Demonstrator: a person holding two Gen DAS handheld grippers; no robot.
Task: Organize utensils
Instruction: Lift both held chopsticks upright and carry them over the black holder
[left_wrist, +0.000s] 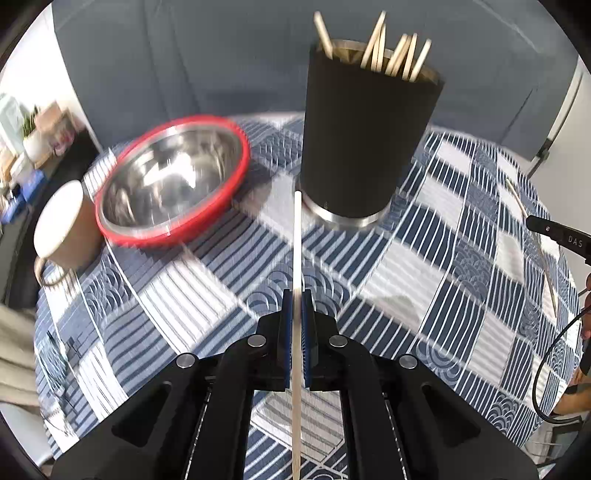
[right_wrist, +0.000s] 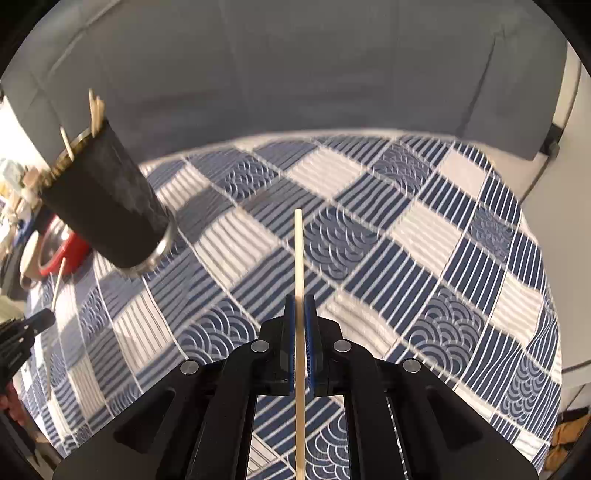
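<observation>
Both claws, left claw and right claw, are clamped mid-shaft on a chopstick each, light, stiff, slick sticks likely to pivot, above the tabletop, with the holder beyond.

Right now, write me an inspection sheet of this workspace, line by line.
Surface: round table under a blue-and-white patchwork cloth.
Job's things: black holder upright, several chopsticks standing in it; one chopstick and another chopstick off the cloth in the grippers.
Clutter: steel bowl with red rim; paper cup beside it.
Grippers: left gripper shut on its chopstick; right gripper shut on its own.
Cables: black cable at table's right edge.
Surroundings: grey sofa behind table.
</observation>
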